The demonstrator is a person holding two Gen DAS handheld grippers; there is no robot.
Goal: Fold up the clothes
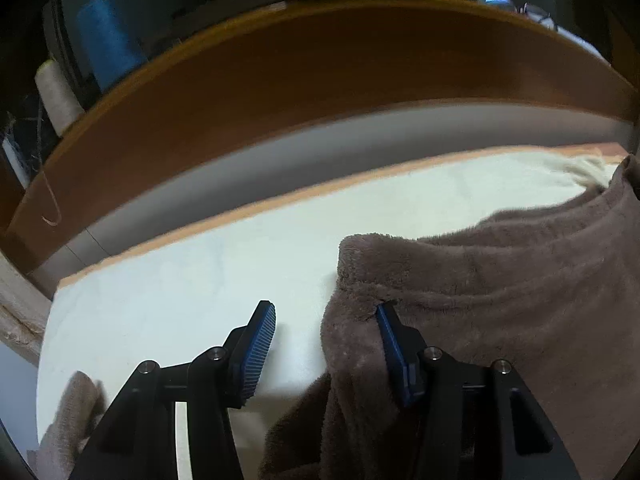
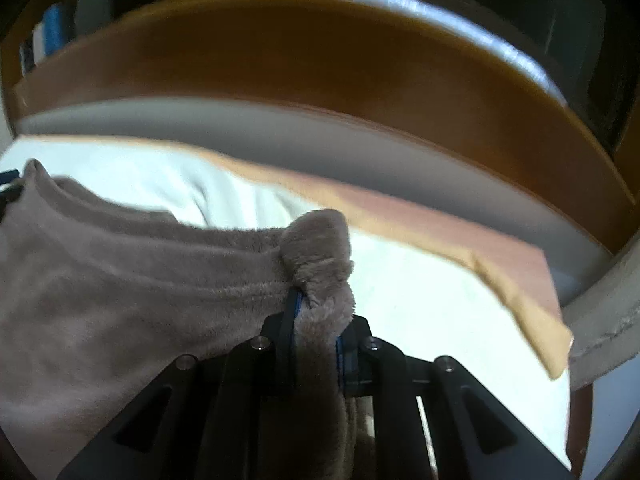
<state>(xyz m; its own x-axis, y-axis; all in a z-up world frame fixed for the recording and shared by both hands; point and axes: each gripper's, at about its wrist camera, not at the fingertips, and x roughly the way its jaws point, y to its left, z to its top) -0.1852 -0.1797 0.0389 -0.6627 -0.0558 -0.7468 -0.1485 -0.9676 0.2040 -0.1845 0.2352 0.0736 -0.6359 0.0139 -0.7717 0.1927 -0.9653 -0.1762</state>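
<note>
A brown fleece garment point(image 1: 500, 280) lies on a white sheet point(image 1: 180, 280), filling the right of the left wrist view. My left gripper point(image 1: 324, 312) stands open at the garment's left corner. The fleece edge hangs between its blue pads, resting against the right pad point(image 1: 390, 340), while the left pad point(image 1: 260, 340) is clear of it. In the right wrist view the same garment point(image 2: 120, 260) spreads to the left. My right gripper point(image 2: 318, 316) is shut on its bunched right corner point(image 2: 316, 248), which sticks up above the fingers.
A brown wooden board point(image 1: 280, 80) and a grey band point(image 1: 320, 148) run along the far side of the sheet. A peach cloth strip point(image 2: 480, 248) borders it. A blue roll point(image 1: 108, 40) and a cream spool point(image 1: 56, 96) stand at the far left.
</note>
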